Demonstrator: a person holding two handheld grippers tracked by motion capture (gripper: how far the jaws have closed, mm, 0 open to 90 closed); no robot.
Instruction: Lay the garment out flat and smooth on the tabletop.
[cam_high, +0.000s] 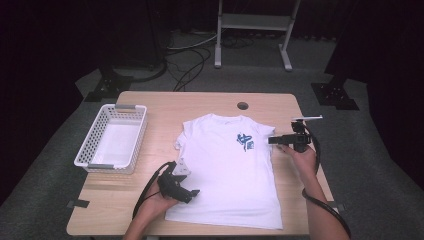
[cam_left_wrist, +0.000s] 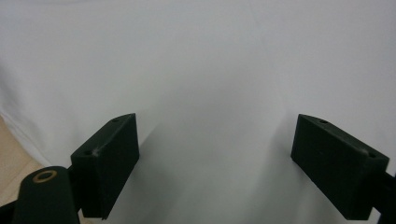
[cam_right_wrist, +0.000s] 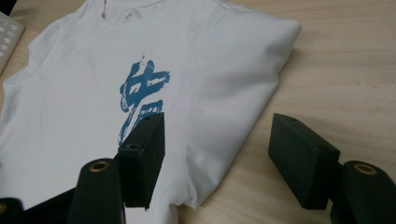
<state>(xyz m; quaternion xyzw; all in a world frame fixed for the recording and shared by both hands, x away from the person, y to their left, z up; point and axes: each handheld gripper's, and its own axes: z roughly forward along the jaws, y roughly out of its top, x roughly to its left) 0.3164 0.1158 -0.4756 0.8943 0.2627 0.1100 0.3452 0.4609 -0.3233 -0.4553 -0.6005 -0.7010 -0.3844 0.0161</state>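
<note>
Where the pale wooden table (cam_high: 150, 210) meets the room: grey carpeted floor (cam_high: 60, 150) around it, dark surroundings, loose cables (cam_high: 187, 60) and a white metal stand (cam_high: 252, 30) behind, black floor plates (cam_high: 335, 95) at the far corners. Round cable hole (cam_high: 243, 106) near the table's far edge. White perforated basket (cam_high: 111, 138) at the table's left side, well apart from the white T-shirt (cam_high: 227, 170).

T-shirt laid flat, front up, at table centre — collar toward the far edge, hem toward the person. Blue brush-style print (cam_right_wrist: 140, 95) on the chest; characters not legible as text.

Left gripper (cam_high: 192, 192) at the shirt's left edge near the hem, jaws spread apart over white cloth (cam_left_wrist: 205, 70), nothing pinched between them.

Right gripper (cam_right_wrist: 217, 149) just beside the shirt's folded right sleeve (cam_right_wrist: 261, 42) — jaws released, one over the cloth, one over bare wood, gripping nothing.
</note>
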